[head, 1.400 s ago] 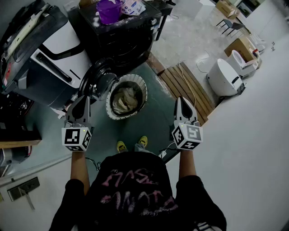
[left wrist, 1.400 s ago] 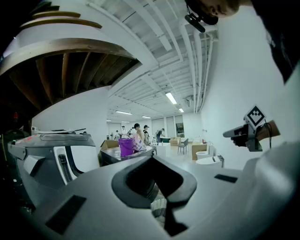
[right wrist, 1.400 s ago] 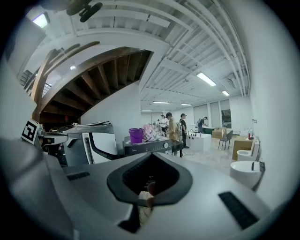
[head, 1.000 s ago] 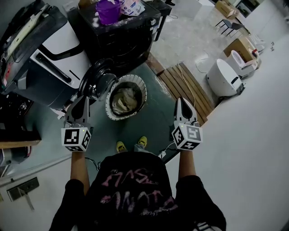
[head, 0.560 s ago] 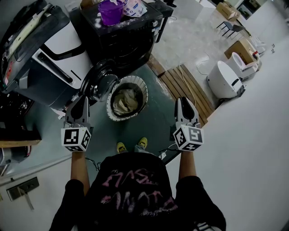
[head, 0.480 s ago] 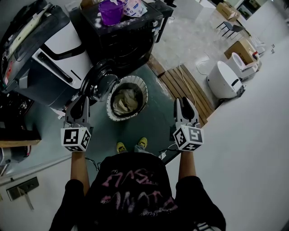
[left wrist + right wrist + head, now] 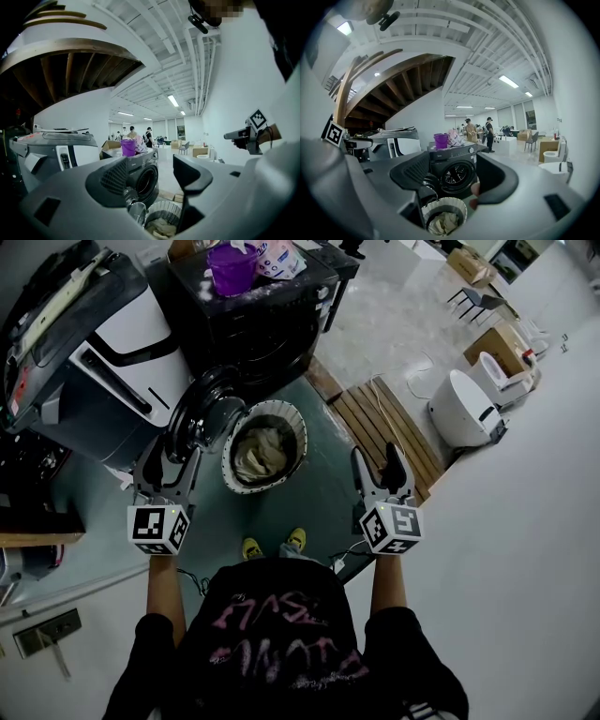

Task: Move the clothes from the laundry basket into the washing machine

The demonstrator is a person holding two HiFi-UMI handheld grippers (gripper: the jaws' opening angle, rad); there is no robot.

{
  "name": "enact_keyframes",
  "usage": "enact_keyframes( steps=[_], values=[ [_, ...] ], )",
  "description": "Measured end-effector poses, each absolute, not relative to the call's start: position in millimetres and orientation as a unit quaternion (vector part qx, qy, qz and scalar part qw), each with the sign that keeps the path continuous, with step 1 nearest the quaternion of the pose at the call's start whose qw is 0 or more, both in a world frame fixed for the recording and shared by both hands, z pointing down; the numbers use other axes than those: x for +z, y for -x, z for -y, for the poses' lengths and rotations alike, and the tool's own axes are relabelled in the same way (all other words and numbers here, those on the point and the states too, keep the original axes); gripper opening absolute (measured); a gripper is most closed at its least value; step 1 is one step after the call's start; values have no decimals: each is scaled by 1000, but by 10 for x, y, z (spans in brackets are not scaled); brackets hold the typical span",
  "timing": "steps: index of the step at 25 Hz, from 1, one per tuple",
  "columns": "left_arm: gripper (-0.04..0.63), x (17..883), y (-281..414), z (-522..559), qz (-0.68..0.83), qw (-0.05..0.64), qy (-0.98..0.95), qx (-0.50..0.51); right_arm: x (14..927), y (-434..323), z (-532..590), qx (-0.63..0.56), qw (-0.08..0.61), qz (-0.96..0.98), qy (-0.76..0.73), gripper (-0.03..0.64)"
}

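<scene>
Clothes [image 7: 260,448], pale and crumpled, fill the basket [image 7: 226,457]; left gripper [image 7: 171,452] and right gripper [image 7: 378,458] opening, empty.

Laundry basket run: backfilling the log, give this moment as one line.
left gripper: opening, empty | right gripper: opening, empty | clothes: in laundry basket | washing machine: door open

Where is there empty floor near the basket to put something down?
Bare green floor lies between the laundry basket and the wooden slats. The pale floor right of the slats is mostly open. Left of the basket is crowded: the open door of the washing machine and a white appliance press close.
</scene>
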State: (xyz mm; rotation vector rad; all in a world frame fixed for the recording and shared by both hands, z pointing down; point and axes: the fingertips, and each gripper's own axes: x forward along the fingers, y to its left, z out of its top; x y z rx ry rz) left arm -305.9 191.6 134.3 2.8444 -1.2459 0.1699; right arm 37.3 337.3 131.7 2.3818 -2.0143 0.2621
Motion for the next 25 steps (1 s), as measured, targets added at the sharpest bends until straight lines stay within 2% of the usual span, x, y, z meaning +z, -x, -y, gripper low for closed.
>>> enact_keyframes(
  steps=[8,12,25],
  values=[
    [393,1361,3065,-1953,400,16,-915,51,1370,-333,-3397,90,10,653,-752,434],
    [419,1355,3068,-1959,399,18,-916,50,1363,-322,-3420,90,6,653,-752,440],
    [420,1442,3209,-1974,377,23,-924,54,1418,-181,-3510,100,9,639,-762,437]
  ],
)
